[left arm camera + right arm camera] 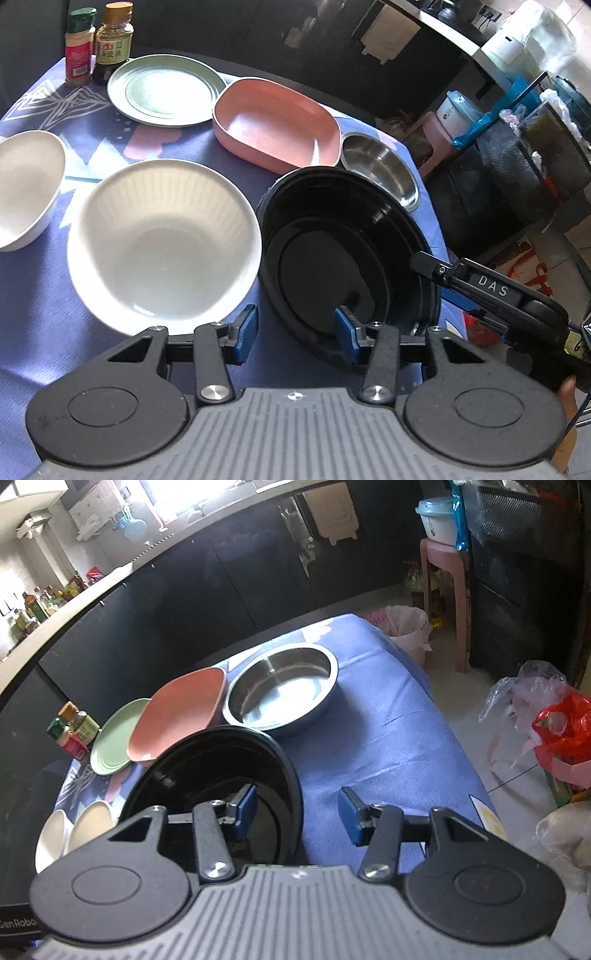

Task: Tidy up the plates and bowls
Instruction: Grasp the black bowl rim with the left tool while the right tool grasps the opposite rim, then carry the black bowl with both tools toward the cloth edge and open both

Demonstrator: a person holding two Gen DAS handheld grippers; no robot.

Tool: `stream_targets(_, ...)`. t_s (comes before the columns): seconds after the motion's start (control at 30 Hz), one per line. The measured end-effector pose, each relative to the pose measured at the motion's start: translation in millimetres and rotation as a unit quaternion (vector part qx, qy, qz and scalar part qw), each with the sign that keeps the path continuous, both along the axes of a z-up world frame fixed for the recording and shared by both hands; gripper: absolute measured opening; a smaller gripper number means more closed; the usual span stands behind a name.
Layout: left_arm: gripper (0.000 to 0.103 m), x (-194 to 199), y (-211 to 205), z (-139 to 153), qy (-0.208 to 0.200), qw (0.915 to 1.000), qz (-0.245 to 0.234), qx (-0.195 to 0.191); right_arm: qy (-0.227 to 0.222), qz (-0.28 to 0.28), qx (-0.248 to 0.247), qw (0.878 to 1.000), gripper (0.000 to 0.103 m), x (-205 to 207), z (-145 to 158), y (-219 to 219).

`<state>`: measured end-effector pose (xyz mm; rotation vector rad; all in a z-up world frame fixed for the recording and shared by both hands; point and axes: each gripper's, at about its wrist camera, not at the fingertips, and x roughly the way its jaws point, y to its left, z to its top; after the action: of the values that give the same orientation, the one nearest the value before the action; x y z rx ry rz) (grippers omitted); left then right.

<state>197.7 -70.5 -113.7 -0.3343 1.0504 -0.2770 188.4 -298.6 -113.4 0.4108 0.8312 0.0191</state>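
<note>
On the blue cloth stand a large white bowl [162,240], a second white bowl [26,192] at the left, a black bowl [343,251], a pink square dish [277,122], a green plate [166,88] and a steel bowl [380,173]. My left gripper [293,334] is open, with its right finger inside the near rim of the black bowl. My right gripper [297,814] is open, its left finger inside the black bowl [218,771] and its right finger outside. It also shows in the left wrist view [436,269]. The steel bowl [280,690] and pink dish [181,716] lie beyond.
Two seasoning bottles [99,40] stand at the far left corner of the table. The table's right edge [439,229] drops to a floor with a pink stool [443,602], a lined bin [406,627] and plastic bags [554,720].
</note>
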Motion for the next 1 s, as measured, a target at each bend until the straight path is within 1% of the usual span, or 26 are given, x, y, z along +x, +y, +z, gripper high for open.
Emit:
stream_targets(0.03, 0.033, 0.8, -1.2, -1.8, 0.0, 1.0, -0.001, 0.0, 0.003, 0.0, 0.001, 1.0, 0.012, 2.0, -2.0, -0.7)
stream_targets(0.07, 0.03, 2.3, -3.4, -3.8, 0.001, 1.0, -0.004, 0.0, 0.008, 0.001, 0.005, 1.0, 0.001, 3.4, -4.6, -1.3)
stream_targets(0.1, 0.023, 3.0, -5.0, -5.5, 0.002, 1.0, -0.008, 0.0, 0.011, 0.004, 0.015, 1.0, 0.0, 4.6, -6.4, -2.0)
stream_targets(0.13, 0.021, 2.6, -7.5, -6.5, 0.003, 0.9999, -0.011, 0.005, 0.013, 0.0, 0.018, 1.0, 0.0, 3.6, -8.0, -2.9)
stream_targets(0.2, 0.021, 0.4, -11.0, -5.7, -0.008, 0.9996, -0.02, 0.017, 0.013, -0.002, 0.022, 1.0, 0.0, -0.9, -7.5, -4.5)
stream_targets(0.33, 0.02, -10.9, -12.4, 5.3, -0.021, 0.9989, -0.039, 0.015, -0.006, -0.004, 0.015, 1.0, 0.0, -23.1, 7.1, -5.4)
stream_targets(0.57, 0.02, -55.3, 1.4, 28.2, -0.055, 0.9963, -0.066, 0.013, -0.036, 0.007, 0.003, 0.999, 0.0, -73.5, 29.0, 8.6)
stream_targets(0.63, 0.02, -69.6, 9.8, 31.7, -0.061, 0.9959, -0.066, 0.013, -0.049, 0.014, -0.009, 0.999, 0.0, -89.3, 34.0, 19.0)
stream_targets(0.73, 0.021, -91.1, 25.2, 35.8, -0.069, 0.9953, -0.066, 0.014, -0.065, 0.032, -0.048, 0.996, 0.0, -105.7, 39.8, 41.4)
stream_targets(0.83, 0.021, -112.4, 45.2, 37.6, -0.078, 0.9953, -0.052, 0.025, -0.083, 0.053, -0.05, 0.994, 0.0, -120.2, 41.0, 57.4)
stream_targets(0.9, 0.021, -121.4, 56.4, 37.9, -0.081, 0.9954, -0.041, 0.031, -0.077, 0.071, -0.038, 0.994, 0.0, -126.0, 37.0, 67.7)
stream_targets(1.0, 0.021, -134.7, 77.0, 37.0, -0.083, 0.9956, -0.02, 0.037, -0.053, 0.094, -0.031, 0.994, 0.0, -131.1, 27.7, 83.9)
